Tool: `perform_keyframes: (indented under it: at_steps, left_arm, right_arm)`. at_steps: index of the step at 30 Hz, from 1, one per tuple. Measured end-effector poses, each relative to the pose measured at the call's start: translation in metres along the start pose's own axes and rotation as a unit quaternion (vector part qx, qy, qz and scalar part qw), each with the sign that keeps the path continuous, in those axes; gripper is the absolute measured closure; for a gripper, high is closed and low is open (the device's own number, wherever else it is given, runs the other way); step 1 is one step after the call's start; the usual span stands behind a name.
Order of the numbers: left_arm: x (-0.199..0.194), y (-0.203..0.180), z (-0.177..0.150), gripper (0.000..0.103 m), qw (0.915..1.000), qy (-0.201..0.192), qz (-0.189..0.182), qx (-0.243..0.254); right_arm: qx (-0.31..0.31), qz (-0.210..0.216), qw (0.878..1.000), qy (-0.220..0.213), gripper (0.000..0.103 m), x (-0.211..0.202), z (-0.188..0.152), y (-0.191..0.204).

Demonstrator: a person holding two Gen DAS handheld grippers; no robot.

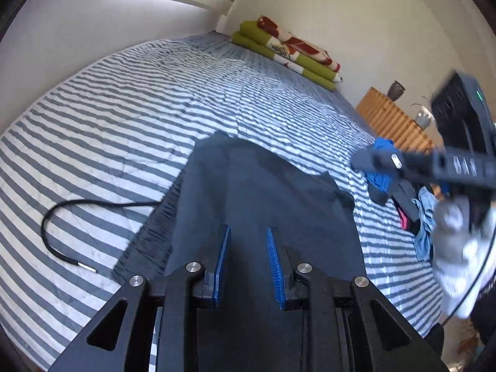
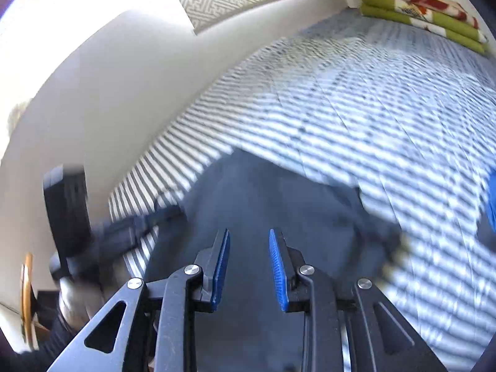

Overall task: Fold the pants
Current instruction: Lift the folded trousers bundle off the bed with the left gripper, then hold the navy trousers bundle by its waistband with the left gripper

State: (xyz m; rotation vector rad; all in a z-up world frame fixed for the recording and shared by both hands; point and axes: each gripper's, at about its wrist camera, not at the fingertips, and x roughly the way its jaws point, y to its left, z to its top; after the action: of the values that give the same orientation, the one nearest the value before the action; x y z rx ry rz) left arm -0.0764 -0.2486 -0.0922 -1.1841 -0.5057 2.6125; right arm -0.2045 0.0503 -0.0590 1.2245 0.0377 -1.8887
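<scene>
Striped bed [image 1: 108, 117], near to far. Left gripper [image 1: 248, 263] and right gripper [image 2: 249, 266]: jaws parted, holding nothing, above pants [image 1: 257, 192]. Pants: dark, spread flat on the bed, apparently one fold made, though blur hides detail; further folds remain. Clothes pile [image 1: 412, 204] beside. Blanket [image 1: 288, 46] at far wall.

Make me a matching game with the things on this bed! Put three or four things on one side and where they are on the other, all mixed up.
Things:
1. dark pants
2. black cable
3. folded green blanket
4. pile of clothes

Places:
A. far corner by the wall
B. right edge of the bed
C. right under the left claw
D. on the stripes, left of the pants

Pairs: 1-C, 2-D, 3-A, 4-B
</scene>
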Motion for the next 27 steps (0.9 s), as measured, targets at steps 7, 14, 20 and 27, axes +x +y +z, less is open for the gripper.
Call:
perform_keyframes:
  at_steps: [7, 14, 20, 27]
  left_arm:
    - [0.016, 0.019, -0.025, 0.08, 0.9995, 0.025, -0.016, 0.006]
    - [0.012, 0.02, -0.016, 0.079, 0.9992, 0.026, -0.027, 0.014]
    - [0.007, 0.023, -0.014, 0.079, 0.9993, 0.018, -0.031, 0.005]
    - [-0.003, 0.033, -0.006, 0.078, 0.9997, -0.002, -0.018, -0.017]
  right_arm:
    - [-0.014, -0.015, 0.995, 0.095, 0.078, 0.107, 0.073, 0.022]
    - [-0.056, -0.039, 0.987, 0.143, 0.077, 0.154, 0.079, 0.043]
    - [-0.086, -0.052, 0.985, 0.139, 0.101, 0.151, 0.08, 0.051]
    - [-0.05, -0.065, 0.991, 0.107, 0.102, 0.146, 0.098, 0.039]
